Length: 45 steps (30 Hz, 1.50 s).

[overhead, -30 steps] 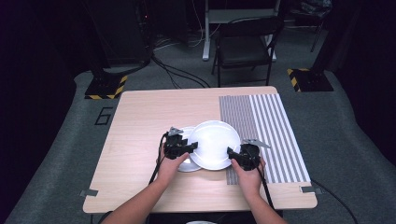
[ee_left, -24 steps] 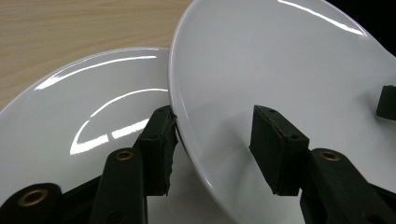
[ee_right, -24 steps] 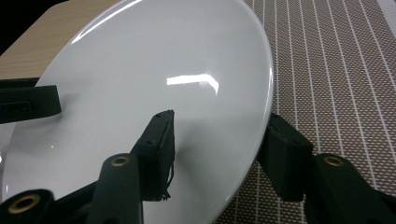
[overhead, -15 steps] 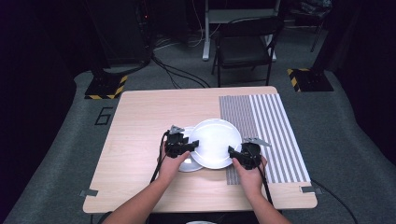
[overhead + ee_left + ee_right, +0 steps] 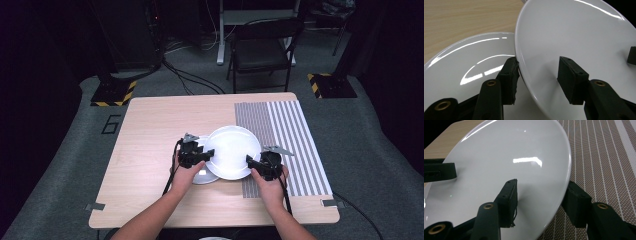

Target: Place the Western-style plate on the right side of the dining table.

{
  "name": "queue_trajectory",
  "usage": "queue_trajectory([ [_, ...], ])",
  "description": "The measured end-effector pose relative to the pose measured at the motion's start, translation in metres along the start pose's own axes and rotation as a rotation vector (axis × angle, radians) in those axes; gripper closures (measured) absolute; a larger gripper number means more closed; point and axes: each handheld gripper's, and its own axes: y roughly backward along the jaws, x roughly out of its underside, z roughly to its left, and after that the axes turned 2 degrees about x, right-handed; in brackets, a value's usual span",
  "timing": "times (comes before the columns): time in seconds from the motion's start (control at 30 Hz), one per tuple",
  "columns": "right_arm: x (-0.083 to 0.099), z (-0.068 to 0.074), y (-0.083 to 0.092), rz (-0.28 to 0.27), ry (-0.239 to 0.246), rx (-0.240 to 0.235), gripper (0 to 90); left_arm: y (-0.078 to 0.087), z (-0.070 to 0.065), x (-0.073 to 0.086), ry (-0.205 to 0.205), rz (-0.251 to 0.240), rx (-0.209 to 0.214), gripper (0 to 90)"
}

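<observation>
White plate [image 5: 231,151] tilted, face up, rim pinched betw. both grippers' jaws, L [image 5: 206,153] & R [image 5: 250,160].

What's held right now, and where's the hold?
The large white plate, by its rim on opposite sides: left gripper on the left edge, right gripper on the right edge. It is tilted above a second plate.

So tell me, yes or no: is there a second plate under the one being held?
Yes, in the left gripper view a second white plate lies on the table beneath the raised large plate.
</observation>
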Motion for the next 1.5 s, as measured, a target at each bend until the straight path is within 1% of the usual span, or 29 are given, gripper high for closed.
queue_trajectory([
  [0.07,-0.001,-0.001,0.001,0.001,-0.002,-0.005,48.1,0.000,-0.002,-0.002,0.003,-0.006,0.001,51.8],
  [0.13,-0.002,-0.003,0.002,0.006,-0.010,-0.013,48.2,0.000,-0.003,-0.004,-0.004,-0.008,0.001,51.8],
  [0.23,-0.003,-0.005,0.004,0.001,-0.006,-0.016,48.4,0.000,-0.006,-0.006,-0.010,-0.005,-0.003,52.0],
  [0.27,-0.003,-0.006,0.005,0.000,-0.014,-0.018,48.4,0.000,-0.007,-0.006,-0.007,-0.006,-0.003,52.0],
  [0.37,-0.005,-0.007,0.006,-0.005,-0.008,-0.021,48.4,0.000,-0.009,-0.008,-0.011,-0.005,-0.005,52.1],
  [0.5,-0.005,-0.008,0.009,-0.012,-0.001,-0.016,48.4,-0.002,-0.011,-0.009,-0.015,0.007,-0.008,52.4],
  [0.57,-0.005,-0.009,0.009,-0.013,-0.006,-0.019,48.4,-0.003,-0.012,-0.010,-0.015,0.004,-0.008,52.4],
  [0.6,-0.005,-0.011,0.010,-0.011,-0.017,-0.020,48.4,-0.004,-0.013,-0.010,-0.014,0.005,-0.006,52.4],
  [0.77,-0.005,-0.015,0.010,-0.008,-0.027,-0.021,48.4,-0.006,-0.016,-0.013,-0.021,0.002,-0.005,52.4],
  [0.8,-0.005,-0.015,0.010,-0.009,-0.028,-0.023,48.4,-0.006,-0.017,-0.013,-0.015,0.002,-0.005,52.4],
  [0.87,-0.005,-0.017,0.011,-0.013,-0.030,-0.021,48.4,-0.008,-0.018,-0.015,-0.021,0.005,-0.001,52.4],
  [1.13,-0.005,-0.022,0.013,-0.016,-0.039,-0.017,48.4,-0.013,-0.021,-0.018,-0.017,0.005,0.010,52.5],
  [1.2,-0.005,-0.023,0.014,-0.014,-0.051,-0.016,48.4,-0.015,-0.022,-0.018,-0.014,0.006,0.013,52.6],
  [1.23,-0.005,-0.023,0.014,-0.015,-0.049,-0.015,48.4,-0.015,-0.022,-0.018,-0.021,0.009,0.014,52.7],
  [1.27,-0.004,-0.024,0.014,-0.014,-0.048,-0.013,48.3,-0.016,-0.023,-0.018,-0.015,0.009,0.017,52.7],
  [1.5,-0.003,-0.028,0.019,-0.023,-0.060,0.003,48.2,-0.022,-0.028,-0.019,-0.015,0.009,0.039,52.7],
])
